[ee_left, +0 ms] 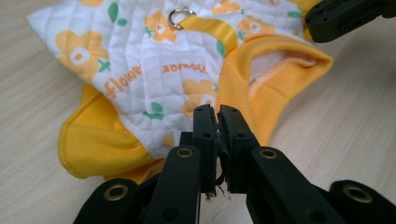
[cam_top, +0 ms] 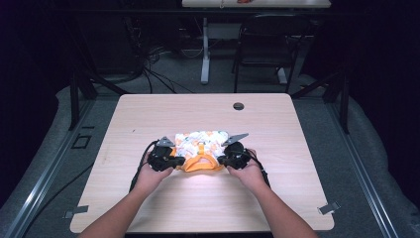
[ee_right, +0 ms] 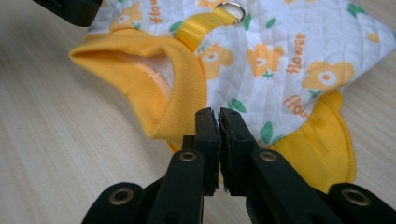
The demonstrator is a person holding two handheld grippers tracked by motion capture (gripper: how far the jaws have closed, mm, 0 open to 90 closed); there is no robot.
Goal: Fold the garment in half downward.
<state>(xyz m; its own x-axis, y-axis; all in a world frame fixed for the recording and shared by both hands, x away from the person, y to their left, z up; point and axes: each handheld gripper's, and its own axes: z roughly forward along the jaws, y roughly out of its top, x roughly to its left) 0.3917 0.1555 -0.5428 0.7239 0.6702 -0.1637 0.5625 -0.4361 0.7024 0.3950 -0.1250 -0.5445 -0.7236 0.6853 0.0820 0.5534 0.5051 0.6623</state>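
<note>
The small quilted white garment with orange flower print and yellow ribbed trim (cam_top: 200, 151) lies flat on the light wooden table (cam_top: 277, 124), slightly toward the person's side of centre. In the high view the left gripper (cam_top: 171, 161) sits at the garment's left edge and the right gripper (cam_top: 224, 159) at its right edge, each held in a hand, with forearms entering from the bottom. At that distance the jaw gap cannot be read.

The left gripper view supplies the detail: the left gripper (ee_left: 217, 112) has its two black jaws nearly together, a narrow slit between them, tips just at the garment's near hem. No cloth can be seen pinched in the slit; frayed threads hang lower down between the jaws. This view also shows a metal ring (ee_left: 181, 17) on a yellow webbing strap (ee_left: 212, 29), the printed word "flower", and the yellow ribbed collar opening (ee_left: 280, 70) with pale lining, none legible from above. A part of the other gripper appears top right.

The right gripper view shows the right gripper (ee_right: 218, 113) likewise with jaws nearly together, a thin gap showing, the tips at the hem where the ribbed collar (ee_right: 154, 79) meets the quilting. Whether fabric is caught there cannot be told. The ring (ee_right: 232, 9) and strap (ee_right: 203, 25) appear from the opposite side.
</note>
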